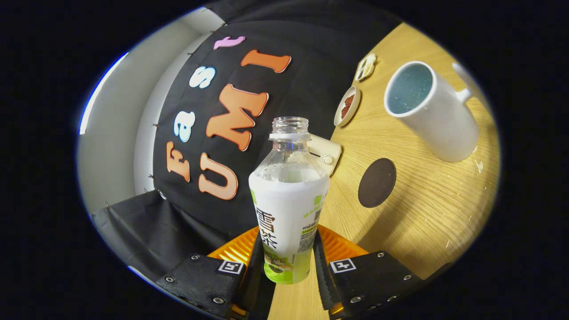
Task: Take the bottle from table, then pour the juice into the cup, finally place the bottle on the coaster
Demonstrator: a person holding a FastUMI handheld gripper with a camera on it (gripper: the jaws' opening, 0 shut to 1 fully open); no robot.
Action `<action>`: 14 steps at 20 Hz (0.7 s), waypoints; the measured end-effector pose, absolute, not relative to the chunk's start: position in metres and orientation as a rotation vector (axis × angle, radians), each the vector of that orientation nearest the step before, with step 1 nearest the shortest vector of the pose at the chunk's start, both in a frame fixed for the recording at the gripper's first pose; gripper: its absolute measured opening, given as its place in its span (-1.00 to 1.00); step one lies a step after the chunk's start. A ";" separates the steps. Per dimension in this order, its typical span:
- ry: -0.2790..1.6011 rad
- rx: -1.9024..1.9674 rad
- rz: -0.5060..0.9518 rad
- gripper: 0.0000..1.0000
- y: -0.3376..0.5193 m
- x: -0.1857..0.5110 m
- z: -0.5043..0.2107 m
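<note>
Gripper [289, 266] clamped on the bottle [289, 209], a finger pressing each side of the lower label; fingertips themselves hidden behind the bottle's body, so exact contact line hard to make out. Bottle uncapped, neck clear, white wrap over most of the body, green band at the foot. Liquid level not readable through the wrap; droplets or haze inside the clear shoulder. Whole scene tilted in the gripper view, bench [426, 213] running up to the right of the bottle. Cannot tell whether the bottle's base rests on the bench or hangs above it. Round dark coaster [377, 182] flat on the bench, beyond the fingers and just right of the bottle, bare. White cup [429, 111] farther on past the coaster, well apart from it, mouth open toward the camera, inside bluish and dim, contents unclear; handle partly cut off on the far side. Small cream device [326, 151] half hidden behind the bottle's shoulder. Small dish [347, 106] with something reddish-brown near the booth wall, a second flat item [366, 66] beyond it, too small to identify. Bench light wood grain, a few pale flecks. Black cloth wall behind, grey-white room wall [120, 133] past it.
</note>
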State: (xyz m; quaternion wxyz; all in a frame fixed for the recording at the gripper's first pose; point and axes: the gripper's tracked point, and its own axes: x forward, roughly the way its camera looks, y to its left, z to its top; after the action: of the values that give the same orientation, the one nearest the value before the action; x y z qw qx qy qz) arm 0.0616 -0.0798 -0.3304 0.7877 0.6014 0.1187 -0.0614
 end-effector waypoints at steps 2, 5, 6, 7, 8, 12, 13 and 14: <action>0.232 1.351 -0.140 0.11 -0.086 0.059 -0.331; 0.175 1.451 -0.151 0.11 -0.098 0.056 -0.323; 0.160 1.478 -0.157 0.11 -0.102 0.058 -0.322; 0.151 1.500 -0.166 0.11 -0.104 0.059 -0.321; 0.145 1.519 -0.174 0.11 -0.108 0.061 -0.321; 0.073 1.617 -0.161 0.11 -0.116 0.060 -0.308; 0.052 1.645 -0.154 0.11 -0.118 0.062 -0.304; 0.037 1.666 -0.154 0.11 -0.121 0.062 -0.302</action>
State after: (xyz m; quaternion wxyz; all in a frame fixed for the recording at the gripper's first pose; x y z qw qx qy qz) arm 0.0616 -0.1208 -0.3016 0.6699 0.7391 0.0163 -0.0681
